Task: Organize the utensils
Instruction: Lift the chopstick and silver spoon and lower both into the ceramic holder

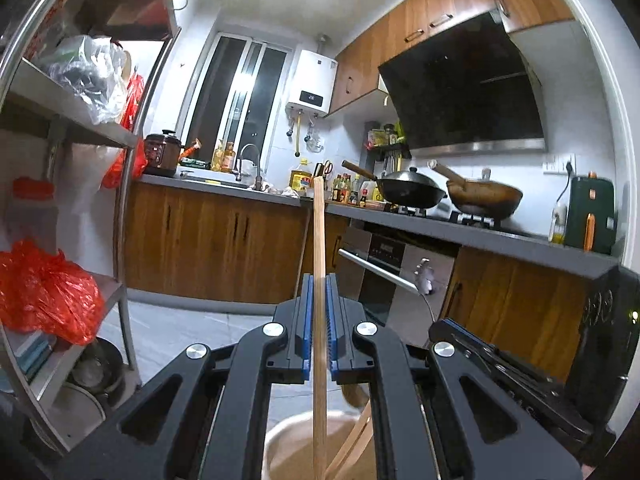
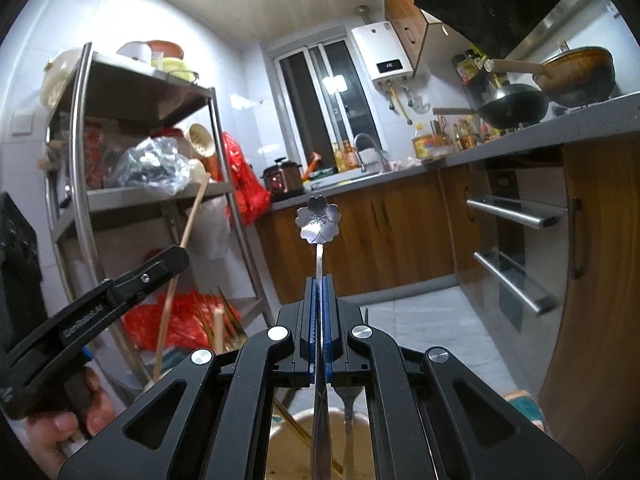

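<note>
Home kitchen, woks (image 1: 412, 191) on hob, sink (image 2: 352, 176)

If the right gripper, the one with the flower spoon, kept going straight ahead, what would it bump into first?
Probably the wooden cabinet doors under the counter. The right gripper, shut on the flower spoon, points level across open floor towards them. Nothing nearer shows in that line, though depth is hard to judge.

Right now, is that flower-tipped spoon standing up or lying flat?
Upright: the spoon is clamped in the right gripper, flower end up.
</note>
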Tool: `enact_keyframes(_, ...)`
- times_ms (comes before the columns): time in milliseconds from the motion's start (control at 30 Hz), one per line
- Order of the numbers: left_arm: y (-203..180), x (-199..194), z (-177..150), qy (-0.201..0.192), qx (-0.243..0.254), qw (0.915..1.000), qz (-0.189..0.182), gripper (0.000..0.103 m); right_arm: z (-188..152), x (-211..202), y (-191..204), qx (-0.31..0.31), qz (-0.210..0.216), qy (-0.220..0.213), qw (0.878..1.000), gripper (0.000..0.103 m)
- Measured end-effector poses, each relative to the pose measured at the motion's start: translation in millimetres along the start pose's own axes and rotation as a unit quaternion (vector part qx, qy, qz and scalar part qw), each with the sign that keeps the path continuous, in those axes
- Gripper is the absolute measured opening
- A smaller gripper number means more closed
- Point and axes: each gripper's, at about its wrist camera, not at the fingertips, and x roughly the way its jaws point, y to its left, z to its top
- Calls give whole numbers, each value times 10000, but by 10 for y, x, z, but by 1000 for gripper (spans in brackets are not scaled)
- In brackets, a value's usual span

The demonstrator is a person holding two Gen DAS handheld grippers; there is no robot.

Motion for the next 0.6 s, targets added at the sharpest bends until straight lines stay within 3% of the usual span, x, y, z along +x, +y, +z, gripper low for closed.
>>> enact_keyframes(333,77,-324,-208,402,93,9991,-121,6,-78,-184,34,-345,-205,400,9984,4)
enact_keyframes(600,40,-381,-379,916,316,9953,-71,6,-241,-301,-106,-52,-322,902,9954,4)
